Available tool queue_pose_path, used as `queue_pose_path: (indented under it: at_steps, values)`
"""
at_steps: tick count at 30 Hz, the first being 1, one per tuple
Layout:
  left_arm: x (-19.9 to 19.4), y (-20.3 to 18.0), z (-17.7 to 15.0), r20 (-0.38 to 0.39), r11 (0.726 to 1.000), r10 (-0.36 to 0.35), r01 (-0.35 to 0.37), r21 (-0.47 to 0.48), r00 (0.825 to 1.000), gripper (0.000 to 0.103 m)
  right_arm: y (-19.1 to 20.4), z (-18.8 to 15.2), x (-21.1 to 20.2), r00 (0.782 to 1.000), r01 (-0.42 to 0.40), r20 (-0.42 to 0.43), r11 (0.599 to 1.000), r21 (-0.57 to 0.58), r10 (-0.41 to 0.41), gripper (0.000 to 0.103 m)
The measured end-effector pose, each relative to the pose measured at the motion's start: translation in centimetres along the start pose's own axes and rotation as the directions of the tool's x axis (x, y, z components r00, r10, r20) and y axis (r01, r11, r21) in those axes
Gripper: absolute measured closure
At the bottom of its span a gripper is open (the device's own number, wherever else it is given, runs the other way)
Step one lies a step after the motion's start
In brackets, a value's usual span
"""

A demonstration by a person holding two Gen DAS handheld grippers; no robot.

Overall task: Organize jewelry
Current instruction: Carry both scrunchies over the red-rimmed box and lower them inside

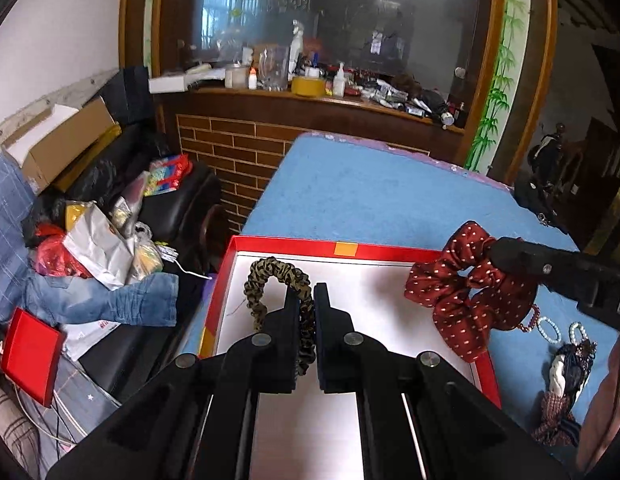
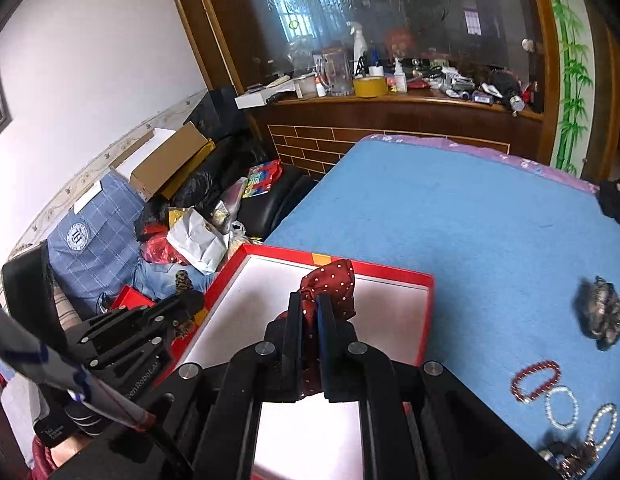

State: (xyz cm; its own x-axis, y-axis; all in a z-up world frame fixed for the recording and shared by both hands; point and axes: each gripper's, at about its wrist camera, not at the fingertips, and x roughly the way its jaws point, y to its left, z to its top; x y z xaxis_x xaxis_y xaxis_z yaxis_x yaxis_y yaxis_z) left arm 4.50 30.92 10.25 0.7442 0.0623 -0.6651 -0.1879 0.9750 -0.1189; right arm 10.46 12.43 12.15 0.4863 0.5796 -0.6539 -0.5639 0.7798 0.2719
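Left gripper (image 1: 306,300) clamped on leopard scrunchie (image 1: 278,276), hanging over white floor of red box (image 1: 294,245). Right gripper (image 2: 310,308) clamped on red dotted scrunchie (image 2: 329,284), above box's right side. Bead bracelets (image 2: 557,392) and a dark scrunchie (image 2: 603,316) lie on blue table (image 2: 449,208), right of box.

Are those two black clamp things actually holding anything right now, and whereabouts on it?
Left hand-held gripper pinches the leopard-print scrunchie on its right side. Right hand-held gripper pinches the red dotted scrunchie on one fold.
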Motion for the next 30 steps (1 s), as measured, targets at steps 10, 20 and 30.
queue_pose_path:
  at_steps: [10, 20, 30]
  values:
    - [5.9, 0.9, 2.4, -0.095, 0.999, -0.034, 0.031, -0.041, 0.995, 0.097, -1.2, 1.3, 5.3, 0.998, -0.030, -0.047, 0.996, 0.083, 0.034, 0.095]
    - [10.8, 0.2, 2.0, -0.183, 0.999, -0.014, 0.007, -0.038, 0.983, 0.097, -3.9, 0.9, 8.5, 0.993, 0.018, -0.115, 0.994, 0.106, -0.006, 0.095]
    - [12.6, -0.6, 1.5, -0.219, 0.999, -0.015, 0.006, -0.039, 0.976, 0.097, -5.7, 0.4, 9.7, 0.986, 0.087, -0.153, 0.989, 0.123, -0.067, 0.093]
